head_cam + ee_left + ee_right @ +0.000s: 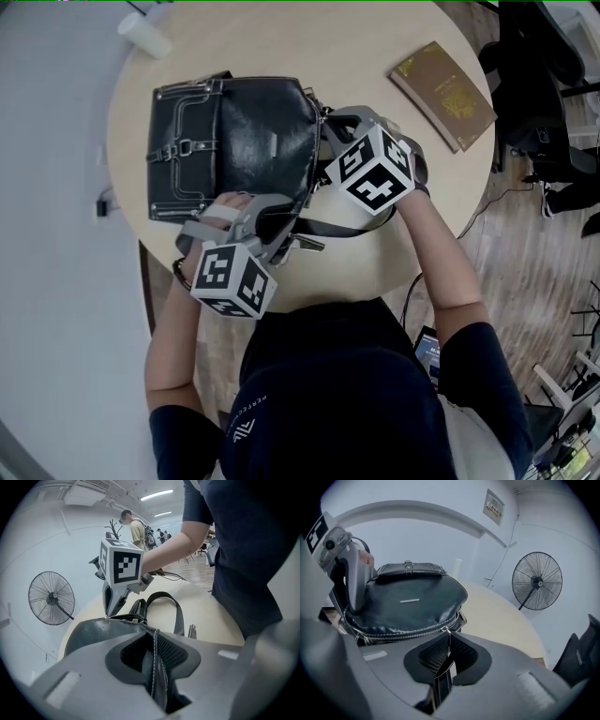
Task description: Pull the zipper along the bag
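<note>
One bag (pixel 246 131), left gripper (pixel 156 660) clamping it (right gripper (pixel 447 657), zipper pull (pixel 442 684))

I can't read a single word here. The white print (pixel 251 410) on my shirt (pixel 337 375), the wall sign (pixel 493 506) and the plate (pixel 408 600) on the bag (pixel 393 618) are too small or blurred. The book (pixel 442 94) at the table's (pixel 356 42) far right edge shows only gold ornament.

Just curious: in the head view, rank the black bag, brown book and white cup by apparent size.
Largest: black bag.
Then: brown book.
Smallest: white cup.
All sit on one table, so nearness barely skews it.
</note>
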`<state>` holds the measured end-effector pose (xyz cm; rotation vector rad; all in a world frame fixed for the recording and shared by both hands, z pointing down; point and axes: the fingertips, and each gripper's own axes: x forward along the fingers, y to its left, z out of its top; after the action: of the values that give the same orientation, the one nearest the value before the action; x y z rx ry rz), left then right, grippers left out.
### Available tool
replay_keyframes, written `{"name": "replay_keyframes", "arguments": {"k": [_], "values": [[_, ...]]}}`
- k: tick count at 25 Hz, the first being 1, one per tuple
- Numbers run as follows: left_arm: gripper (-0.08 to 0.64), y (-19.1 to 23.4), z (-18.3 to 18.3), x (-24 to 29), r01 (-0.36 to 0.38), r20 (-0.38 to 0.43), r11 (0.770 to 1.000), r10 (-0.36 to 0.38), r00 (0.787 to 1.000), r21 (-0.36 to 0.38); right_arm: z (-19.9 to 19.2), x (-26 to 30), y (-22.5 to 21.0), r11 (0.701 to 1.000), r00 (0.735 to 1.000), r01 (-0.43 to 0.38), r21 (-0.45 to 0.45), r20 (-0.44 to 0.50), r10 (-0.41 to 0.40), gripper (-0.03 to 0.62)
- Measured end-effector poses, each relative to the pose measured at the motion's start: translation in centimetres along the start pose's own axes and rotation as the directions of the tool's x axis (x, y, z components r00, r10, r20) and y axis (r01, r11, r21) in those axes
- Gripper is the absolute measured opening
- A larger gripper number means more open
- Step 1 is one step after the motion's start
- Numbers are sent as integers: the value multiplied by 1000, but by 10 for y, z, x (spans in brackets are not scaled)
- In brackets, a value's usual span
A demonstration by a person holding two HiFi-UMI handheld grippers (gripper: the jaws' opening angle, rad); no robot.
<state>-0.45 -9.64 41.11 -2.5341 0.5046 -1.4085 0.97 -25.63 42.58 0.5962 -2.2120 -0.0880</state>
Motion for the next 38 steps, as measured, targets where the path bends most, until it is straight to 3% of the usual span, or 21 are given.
{"name": "replay_keyframes", "arguments": {"k": [16, 22, 25, 38], "values": [[94, 1, -2, 3, 38, 9, 998, -37, 999, -58, 8, 16, -18, 1000, 999, 30, -2, 15, -30, 15], [100, 2, -3, 3, 44, 14, 991, -43, 999, -130, 5, 14, -14, 999, 999, 36, -4, 18, -36, 19], [106, 4, -3, 3, 30, 25, 988, -26, 999, -153, 3, 9, -11, 999, 999, 47, 1, 26, -47, 56], [118, 7, -4, 2, -21, 46, 986, 29, 999, -164, -21, -36, 11, 989, 997, 65, 135, 36, -70, 61]]}}
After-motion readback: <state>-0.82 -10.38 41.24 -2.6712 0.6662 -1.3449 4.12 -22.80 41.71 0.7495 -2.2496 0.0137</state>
